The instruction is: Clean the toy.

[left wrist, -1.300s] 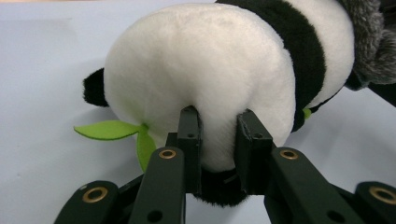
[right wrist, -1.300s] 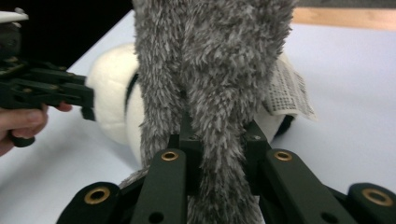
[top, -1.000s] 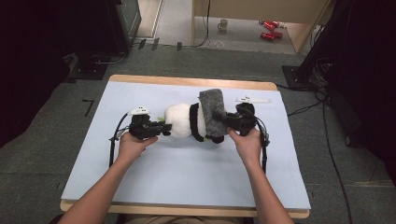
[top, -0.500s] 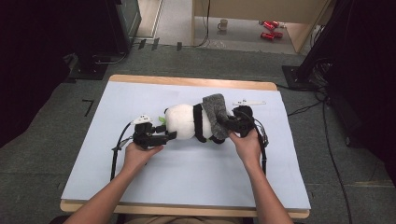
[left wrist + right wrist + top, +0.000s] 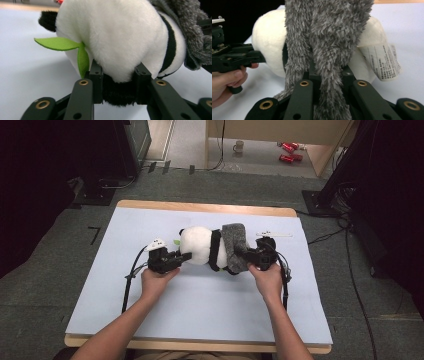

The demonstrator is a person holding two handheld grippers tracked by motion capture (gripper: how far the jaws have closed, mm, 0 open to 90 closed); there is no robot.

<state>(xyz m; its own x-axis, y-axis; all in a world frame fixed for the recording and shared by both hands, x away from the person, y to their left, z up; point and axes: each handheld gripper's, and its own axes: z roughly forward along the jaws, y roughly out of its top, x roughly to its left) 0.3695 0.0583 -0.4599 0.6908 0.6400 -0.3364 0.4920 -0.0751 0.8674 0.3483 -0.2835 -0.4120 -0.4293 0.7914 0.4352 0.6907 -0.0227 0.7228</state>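
A black-and-white panda plush (image 5: 197,245) lies on its side on the pale blue mat (image 5: 200,295). A grey fuzzy cloth (image 5: 234,245) is wrapped round its body. My left gripper (image 5: 186,256) comes in from the left. Its jaws have just been closing and now press on a black furry part under the white head (image 5: 112,37), beside a green felt leaf (image 5: 60,44). My right gripper (image 5: 247,255) is at the other end, shut on the hanging grey cloth (image 5: 324,37). A white care label (image 5: 383,62) sticks out of the plush.
A thin white strip (image 5: 274,234) lies on the mat behind the right gripper. The table's wooden far edge (image 5: 200,207) borders the mat. On the floor beyond are a mug (image 5: 239,146), red items (image 5: 287,151) and cables.
The left gripper let go of the panda's head end, shifted a little toward it and closed on it again. The right gripper kept its hold on the grey cloth.
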